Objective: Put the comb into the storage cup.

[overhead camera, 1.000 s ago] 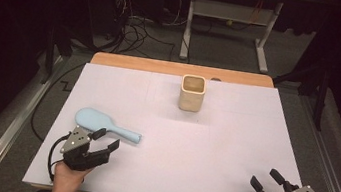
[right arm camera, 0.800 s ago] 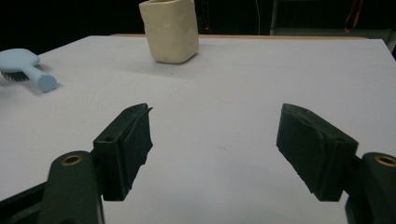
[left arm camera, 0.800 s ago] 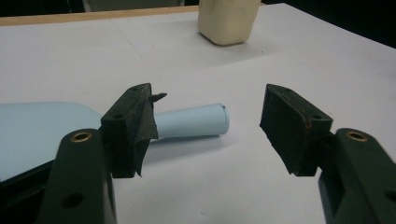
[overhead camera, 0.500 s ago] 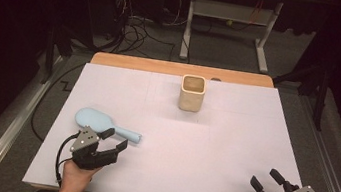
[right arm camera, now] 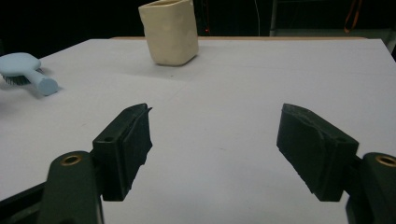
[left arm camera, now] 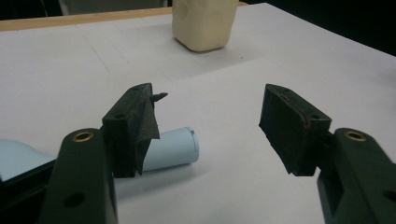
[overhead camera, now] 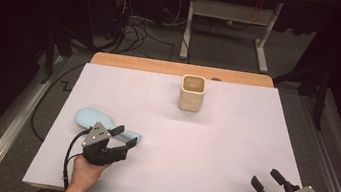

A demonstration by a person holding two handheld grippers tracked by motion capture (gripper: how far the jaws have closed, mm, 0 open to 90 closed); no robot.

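Hairbrush (overhead camera: 97, 121), pale blue, lies flat on the white table cover (overhead camera: 231, 150) at its near left part, head toward the left edge and handle pointing right toward the middle. In the right gripper view the brush sits far off at the left with dark bristles under its head. The left gripper (overhead camera: 123, 137), held in the person's left hand (overhead camera: 82, 174), hovers right at the handle end with its jaws spread wide; in the left gripper view the round end of the handle (left arm camera: 175, 148) shows just behind the left jaw, partly hidden by it, and nothing is pressed between the pads, so the brush is not gripped. The right gripper (overhead camera: 266, 179) sits low at the near right corner of the cover, well apart from the brush, its jaws also wide apart and empty over bare cover. A cream square cup (overhead camera: 192, 93) stands upright toward the far middle of the table, well apart from both grippers.
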